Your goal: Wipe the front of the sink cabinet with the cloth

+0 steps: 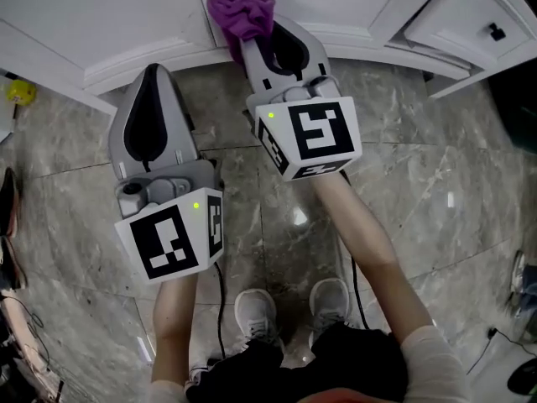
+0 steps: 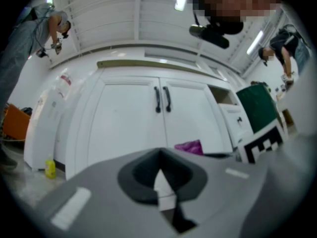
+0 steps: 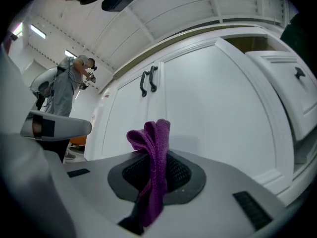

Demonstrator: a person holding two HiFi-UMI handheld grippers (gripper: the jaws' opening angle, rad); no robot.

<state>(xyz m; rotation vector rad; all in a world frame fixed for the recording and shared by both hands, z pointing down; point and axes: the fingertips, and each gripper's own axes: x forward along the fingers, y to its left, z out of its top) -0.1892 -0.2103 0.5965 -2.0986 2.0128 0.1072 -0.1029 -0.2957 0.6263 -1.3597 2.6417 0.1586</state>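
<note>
While you stand on the marble floor facing the sink cabinet, little crowds you: a small yellow object sits on the floor by the cabinet's left corner, well apart from both tools, and your shoes are well back from the base moulding. Off to your right a drawer with a dark knob stands pulled out, near the line of your right arm but not touching it; no view shows what is inside. Another person works in the background, far off to the left. Your left claw is clenched on nothing, its jaws together, held low and short of the cabinet front. Your right claw is further forward and clenched on the purple cloth, which is pinched between the jaws, bunches up past their tips and trails back down between the pads. That cloth sits low before the right-hand door, below the pair of black handles, close against the bottom of the panel; whether it touches the surface cannot be told.
</note>
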